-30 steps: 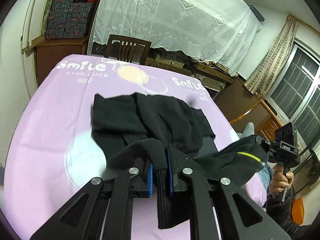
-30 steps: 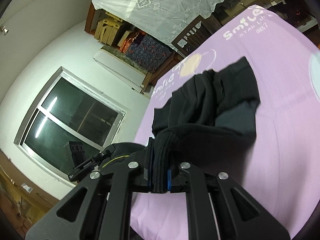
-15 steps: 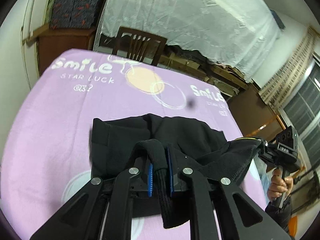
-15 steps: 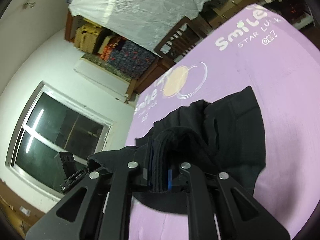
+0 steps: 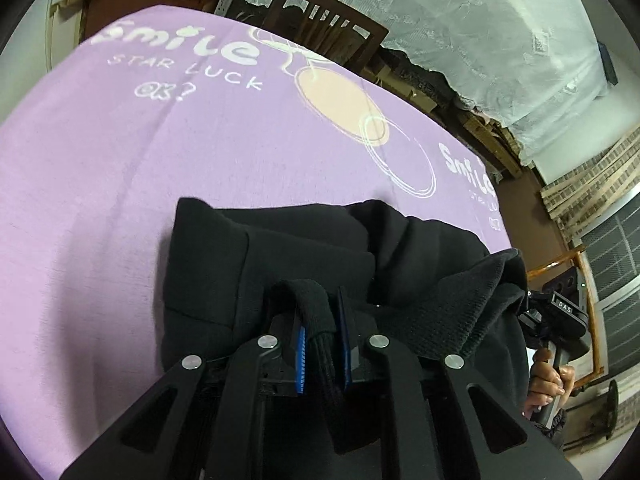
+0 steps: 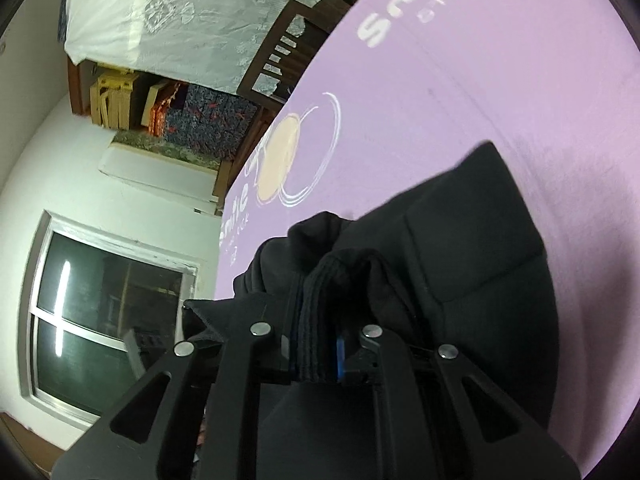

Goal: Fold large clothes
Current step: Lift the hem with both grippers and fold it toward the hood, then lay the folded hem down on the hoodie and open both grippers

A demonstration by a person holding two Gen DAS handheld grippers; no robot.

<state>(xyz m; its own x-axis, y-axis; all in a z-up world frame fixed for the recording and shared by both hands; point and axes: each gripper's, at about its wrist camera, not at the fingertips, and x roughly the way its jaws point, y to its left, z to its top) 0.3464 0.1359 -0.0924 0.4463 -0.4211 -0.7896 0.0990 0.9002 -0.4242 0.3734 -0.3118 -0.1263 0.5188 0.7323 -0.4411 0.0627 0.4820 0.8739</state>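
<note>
The left matte-black two-finger gripper (image 5: 322, 328) has angular arms with triangular cut-outs, round silver screw heads at the joints and ribbed blue pads (image 5: 301, 360). The right matte-black gripper (image 6: 316, 344) is built alike; seen from the left, its housing bears a small white "DAS" label above a grey handle.

Black garment (image 5: 304, 248) on a lilac sheet (image 5: 120, 168) printed with white lettering and a cream disc (image 5: 340, 108). White lace cloth (image 5: 460, 20) at upper right; blue gripper pads (image 5: 301, 360).
</note>
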